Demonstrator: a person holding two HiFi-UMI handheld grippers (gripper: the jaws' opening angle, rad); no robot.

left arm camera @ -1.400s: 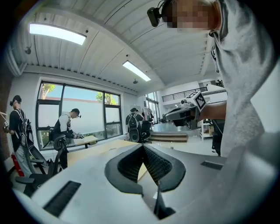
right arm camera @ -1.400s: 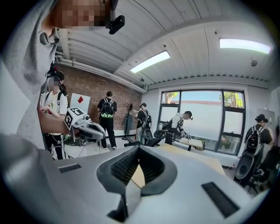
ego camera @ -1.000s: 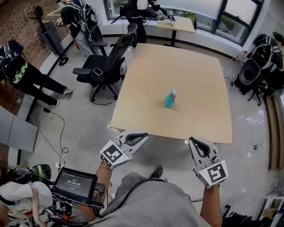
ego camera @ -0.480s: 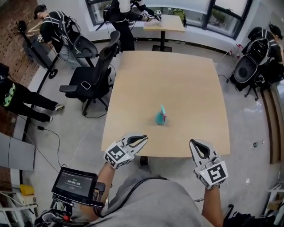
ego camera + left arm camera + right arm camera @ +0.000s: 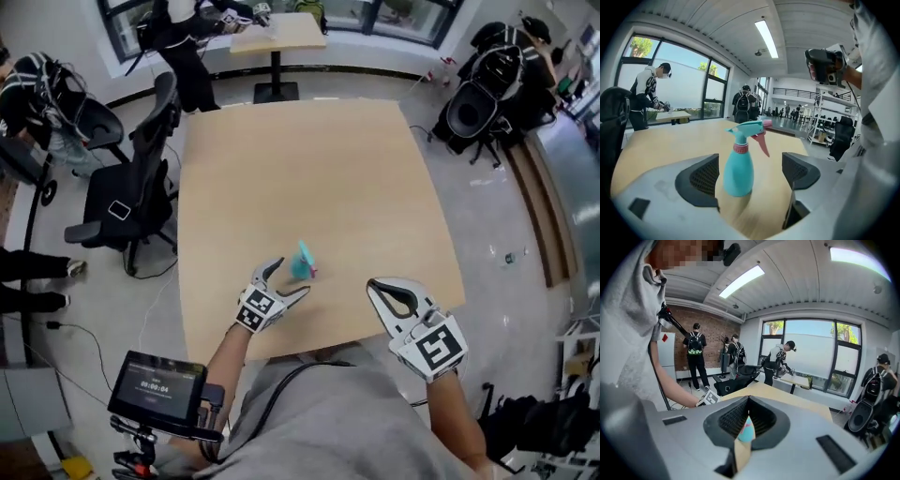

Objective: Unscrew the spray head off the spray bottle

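As its jaws just opened wide, left gripper point(image 5: 288, 278) straddles the spray bottle point(image 5: 738, 169), untouched.

**Three cameras, one shared spot**

The head view looks steeply down from high above the teal plastic spray bottle point(image 5: 302, 262), taking in the whole square light-wood table point(image 5: 309, 159) under it. The left gripper view sits low and close before the bottle point(image 5: 738, 164), looking level past it. The right gripper view, farther from the bottle point(image 5: 746, 430), catches only a sliver of it. All three share bottle and tabletop.
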